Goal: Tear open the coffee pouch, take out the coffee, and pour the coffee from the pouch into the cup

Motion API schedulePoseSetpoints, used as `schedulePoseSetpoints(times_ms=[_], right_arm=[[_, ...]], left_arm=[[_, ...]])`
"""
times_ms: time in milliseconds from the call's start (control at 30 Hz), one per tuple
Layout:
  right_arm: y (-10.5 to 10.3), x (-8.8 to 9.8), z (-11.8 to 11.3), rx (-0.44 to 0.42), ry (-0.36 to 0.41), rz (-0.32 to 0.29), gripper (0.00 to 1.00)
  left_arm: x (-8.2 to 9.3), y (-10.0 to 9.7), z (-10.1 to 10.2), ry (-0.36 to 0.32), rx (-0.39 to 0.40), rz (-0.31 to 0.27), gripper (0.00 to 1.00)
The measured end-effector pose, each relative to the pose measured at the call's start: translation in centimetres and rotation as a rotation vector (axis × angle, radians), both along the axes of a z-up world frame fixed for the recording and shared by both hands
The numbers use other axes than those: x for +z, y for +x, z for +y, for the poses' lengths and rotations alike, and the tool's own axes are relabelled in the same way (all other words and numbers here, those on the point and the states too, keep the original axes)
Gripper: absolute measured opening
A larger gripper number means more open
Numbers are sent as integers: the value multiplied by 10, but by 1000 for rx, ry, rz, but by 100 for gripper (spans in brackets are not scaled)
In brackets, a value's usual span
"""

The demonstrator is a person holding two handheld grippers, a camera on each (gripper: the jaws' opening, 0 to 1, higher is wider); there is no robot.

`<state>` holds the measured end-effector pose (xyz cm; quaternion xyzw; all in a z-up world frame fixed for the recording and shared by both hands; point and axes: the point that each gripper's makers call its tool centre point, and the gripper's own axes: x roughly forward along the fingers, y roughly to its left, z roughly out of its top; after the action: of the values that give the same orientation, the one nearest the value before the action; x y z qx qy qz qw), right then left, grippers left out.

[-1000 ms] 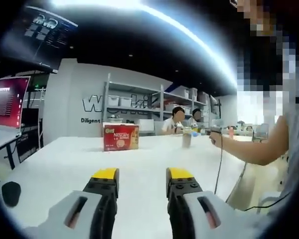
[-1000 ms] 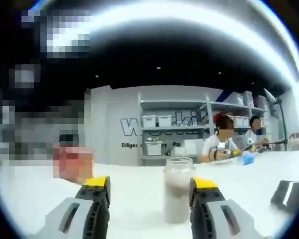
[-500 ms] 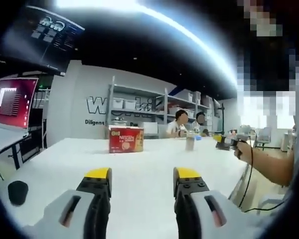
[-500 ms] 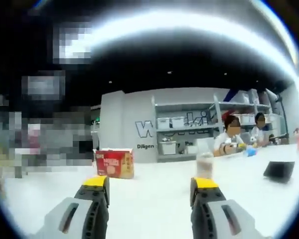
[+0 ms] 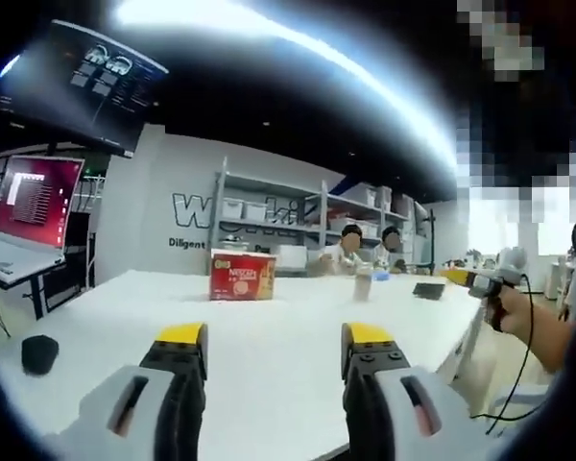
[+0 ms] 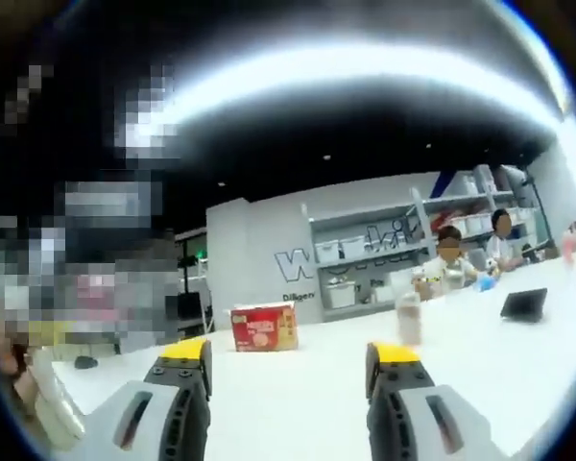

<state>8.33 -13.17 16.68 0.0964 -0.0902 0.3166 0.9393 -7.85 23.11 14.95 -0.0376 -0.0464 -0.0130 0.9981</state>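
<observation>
Both my hand-held grippers are released, nothing between the jaws. Left hand-held gripper hangs above the near edge of the white surface, jaws spread wide. Right hand-held gripper likewise, jaws apart over the same surface.

The red coffee box stands upright in the middle of the surface, well apart from both grippers; in the right gripper view it sits left of centre. The cup, a clear jar with something pale inside, stands to the right of the box, apart from it; right gripper view puts it just above my right jaw. Can't see a loose pouch; too small to tell.

A flat black object lies further right on the surface. A small black puck sits at the surface's left edge. My right hand with its gripper shows at the right of the left gripper view, off the surface edge. Two seated people behind, in front of shelving.
</observation>
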Motion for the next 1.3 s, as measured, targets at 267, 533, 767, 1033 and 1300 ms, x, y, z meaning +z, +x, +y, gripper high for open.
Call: schedulePoseSetpoints(times_ms=[267,533,767,1033,1300], right_arm=[[-30,22,0,18,-1,-87,65],[-57,40,7,54,2,-155,64],[-90,59,-10,58,29,-227,63],[-108,65,-30,54,53,-253,62],[-115,58,-44,48,58,-250,62]], left_arm=[[8,-31,-22,22,-10,-35,58],[29,-62,-29,36,7,-93,56],[45,-81,-47,68,-10,-146,55],[61,-94,-74,98,-33,-185,54],[85,-99,-77,151,-32,-202,55]])
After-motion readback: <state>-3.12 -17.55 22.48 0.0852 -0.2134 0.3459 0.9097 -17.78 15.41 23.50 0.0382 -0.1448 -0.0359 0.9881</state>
